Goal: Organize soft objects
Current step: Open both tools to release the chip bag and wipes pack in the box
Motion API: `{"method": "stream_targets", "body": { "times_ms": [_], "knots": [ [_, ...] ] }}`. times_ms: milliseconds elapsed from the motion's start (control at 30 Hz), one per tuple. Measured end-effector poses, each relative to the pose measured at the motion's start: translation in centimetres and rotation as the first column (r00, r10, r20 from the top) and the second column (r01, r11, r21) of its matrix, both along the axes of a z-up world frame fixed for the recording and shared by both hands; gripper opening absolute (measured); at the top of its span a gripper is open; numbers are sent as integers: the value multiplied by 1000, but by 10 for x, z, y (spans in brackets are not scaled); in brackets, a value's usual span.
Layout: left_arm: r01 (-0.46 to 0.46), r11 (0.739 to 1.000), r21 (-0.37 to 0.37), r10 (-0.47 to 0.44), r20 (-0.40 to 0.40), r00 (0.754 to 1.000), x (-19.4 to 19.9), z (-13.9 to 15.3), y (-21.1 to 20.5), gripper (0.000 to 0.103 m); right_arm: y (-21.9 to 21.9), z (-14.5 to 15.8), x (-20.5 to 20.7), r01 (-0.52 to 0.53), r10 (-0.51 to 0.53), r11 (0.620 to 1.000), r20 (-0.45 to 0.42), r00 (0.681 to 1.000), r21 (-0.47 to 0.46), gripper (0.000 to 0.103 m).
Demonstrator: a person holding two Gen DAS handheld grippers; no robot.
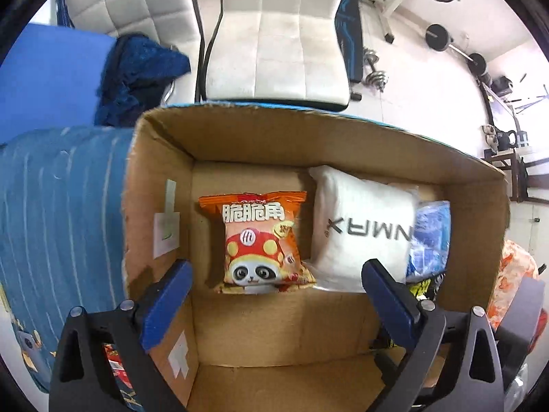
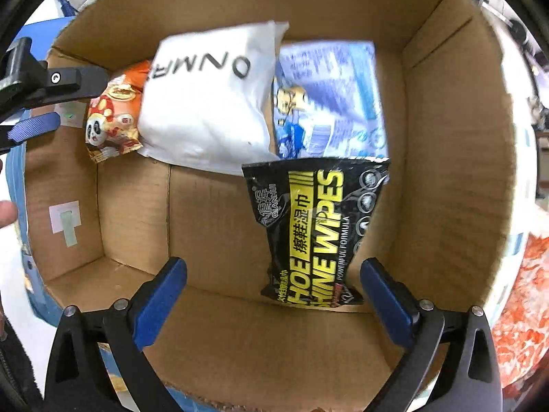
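Although both my grippers hung over the cardboard box [image 2: 456, 158] with nothing in them, I judged the risks were not over. The left gripper [image 1: 274, 295] had its jaws spread wide above the orange snack bag [image 1: 259, 243], which lay on the floor beside the white pouch [image 1: 360, 226]. The right gripper [image 2: 274, 292] was equally wide apart over the black shoe-wipes pack [image 2: 308, 233], whose top edge overlapped the blue packet [image 2: 333, 99]. My left finger [image 1: 168, 305] sat close to the box's wall, so a careless lift could have snagged the cardboard and dragged the box. The two grippers were near each other and could have clashed. Bare floor remained on the near left side for further packs.
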State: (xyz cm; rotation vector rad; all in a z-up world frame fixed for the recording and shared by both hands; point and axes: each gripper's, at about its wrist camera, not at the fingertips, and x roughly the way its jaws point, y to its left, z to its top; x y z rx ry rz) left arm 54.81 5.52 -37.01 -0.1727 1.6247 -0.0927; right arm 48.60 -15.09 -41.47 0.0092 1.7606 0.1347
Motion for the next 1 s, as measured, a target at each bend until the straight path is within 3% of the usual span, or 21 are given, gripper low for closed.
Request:
{"method": "stream_targets", "body": {
  "times_ms": [200,500,767,1000],
  "knots": [
    [37,999,31,-40,98,994,-22,31,-6,101,-7,19,-13,90,-91,996,37,995,24,103],
    [88,991,102,-108,212,971,-74,71,-15,101,-6,59,-45,65,-61,998,152,986,-20,103],
    [12,982,189,-79,351,933,-115,107,-9,101,-13,101,-75,31,-26,999,240,970,-16,103],
    [-37,983,180,-39,399,916,-154,137,-4,101,-19,141,-106,45,-45,999,310,950,6,103]
  ]
}}
